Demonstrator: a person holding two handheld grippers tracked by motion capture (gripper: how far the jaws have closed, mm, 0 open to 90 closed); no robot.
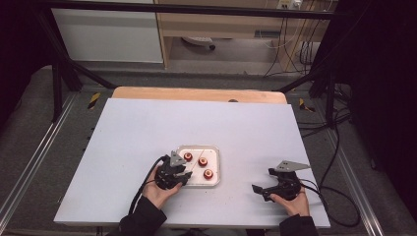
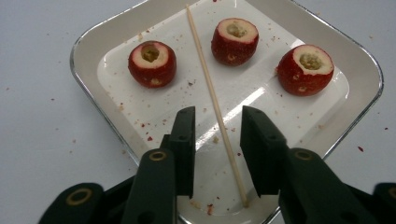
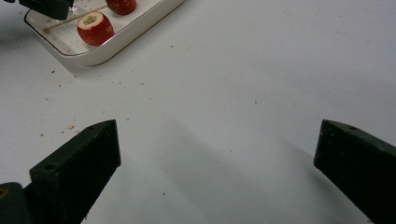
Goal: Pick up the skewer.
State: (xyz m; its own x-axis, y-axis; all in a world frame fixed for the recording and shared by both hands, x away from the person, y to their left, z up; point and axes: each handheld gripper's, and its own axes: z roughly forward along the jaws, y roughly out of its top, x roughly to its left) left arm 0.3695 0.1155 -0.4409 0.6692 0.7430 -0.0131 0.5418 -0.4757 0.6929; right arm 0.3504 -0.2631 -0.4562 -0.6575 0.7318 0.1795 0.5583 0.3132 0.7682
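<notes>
On the white tabletop (image 1: 147, 132) sat a shallow white tray (image 2: 100, 35) with rounded corners and a thin metallic rim. Three red hollowed fruits lay in it, each cut open at the top to show pale flesh and a cored middle: one toward the left (image 2: 152, 63), one in the middle (image 2: 234, 40) and one toward the right (image 2: 305, 69) in the left gripper view. A thin wooden skewer (image 2: 212, 95) lay flat on the tray floor, running lengthwise between the left and middle fruits and touching neither of them. Red and brown crumbs were scattered over the tray and the tabletop around it.

The left gripper (image 2: 217, 125) was held over the tray's near end, its jaws partly spread with the skewer lying between them; the pads stood clear of the stick on both sides, so nothing was pinched.

The right gripper (image 3: 217, 135) hung well apart from the tray, over bare tabletop, its jaws spread wide with nothing between them. In the high view it sat toward the tabletop's near right corner (image 1: 263, 191).
</notes>
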